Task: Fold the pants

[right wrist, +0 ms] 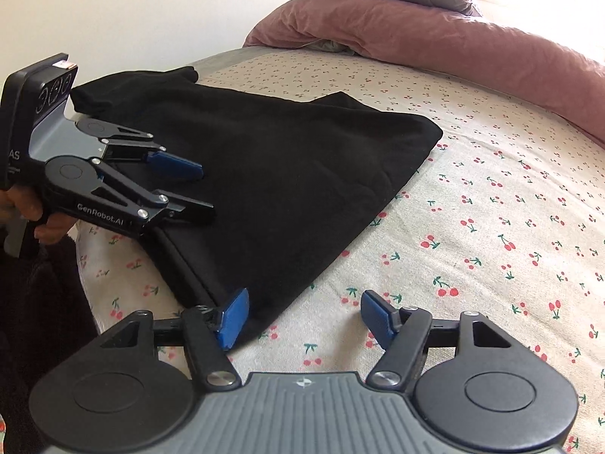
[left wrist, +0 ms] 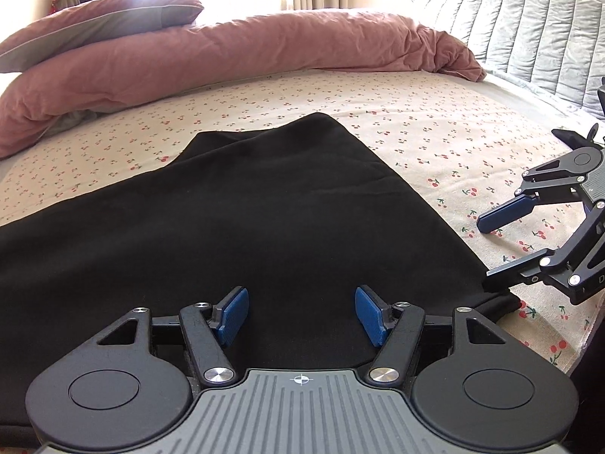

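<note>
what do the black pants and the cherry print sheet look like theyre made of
Black pants: soft matte knit, perhaps fleece or jersey; they reflect no light and drape in rounded folds. Cherry print sheet: thin woven cloth, probably cotton; flat and matte, with fine creases and a crisp printed pattern.

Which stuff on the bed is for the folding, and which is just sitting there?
For the folding:
- black pants
- left tongs, open
- right tongs, open

Just sitting there:
- pink duvet
- pillow
- cherry sheet
- headboard
</note>
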`<state>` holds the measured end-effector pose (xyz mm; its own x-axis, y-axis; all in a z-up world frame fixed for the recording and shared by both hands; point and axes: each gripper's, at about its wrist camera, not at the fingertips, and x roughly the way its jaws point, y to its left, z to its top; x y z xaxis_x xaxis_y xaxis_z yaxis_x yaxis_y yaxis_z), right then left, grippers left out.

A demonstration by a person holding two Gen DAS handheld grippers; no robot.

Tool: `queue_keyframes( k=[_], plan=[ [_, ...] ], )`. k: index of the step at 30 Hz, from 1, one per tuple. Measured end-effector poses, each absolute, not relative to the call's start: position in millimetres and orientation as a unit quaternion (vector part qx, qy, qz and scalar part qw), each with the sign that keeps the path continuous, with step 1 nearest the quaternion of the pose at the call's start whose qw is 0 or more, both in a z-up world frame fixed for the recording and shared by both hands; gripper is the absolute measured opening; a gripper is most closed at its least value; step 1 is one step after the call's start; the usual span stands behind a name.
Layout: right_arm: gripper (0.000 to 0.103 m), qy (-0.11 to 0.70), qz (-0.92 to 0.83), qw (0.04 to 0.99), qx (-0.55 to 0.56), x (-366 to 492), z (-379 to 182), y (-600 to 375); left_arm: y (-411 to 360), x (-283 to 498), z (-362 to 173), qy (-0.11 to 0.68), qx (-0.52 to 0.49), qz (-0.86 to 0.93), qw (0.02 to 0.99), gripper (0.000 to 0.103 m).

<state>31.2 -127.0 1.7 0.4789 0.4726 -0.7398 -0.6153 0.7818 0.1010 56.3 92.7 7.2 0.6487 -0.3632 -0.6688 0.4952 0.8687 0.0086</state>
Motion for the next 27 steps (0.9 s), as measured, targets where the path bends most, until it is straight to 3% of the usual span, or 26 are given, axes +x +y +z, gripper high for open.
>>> queue_keyframes(
  k=[4,8,14,15,18,27],
  plan=[
    [0.063,0.42,0.331,0.842,-0.066,32,11,-138,94,52,9,0.335,0.089,-0.25,0.904,0.064],
    [0.06,0.463,0.345,0.814,0.061,49,6,-158,91,44,14,0.317,0.081,-0.28,0.902,0.064],
    [0.032,0.511,0.356,0.759,0.189,68,-18,-169,79,33,15,0.31,0.081,-0.332,0.887,0.065],
    [0.02,0.519,0.361,0.747,0.206,72,-22,-169,77,31,14,0.31,0.083,-0.34,0.884,0.065],
    [0.013,0.52,0.358,0.743,0.221,76,-22,-168,71,24,14,0.303,0.092,-0.356,0.879,0.065],
    [0.011,0.475,0.378,0.736,0.298,86,3,-178,53,3,20,0.262,0.1,-0.407,0.869,0.065]
  ],
)
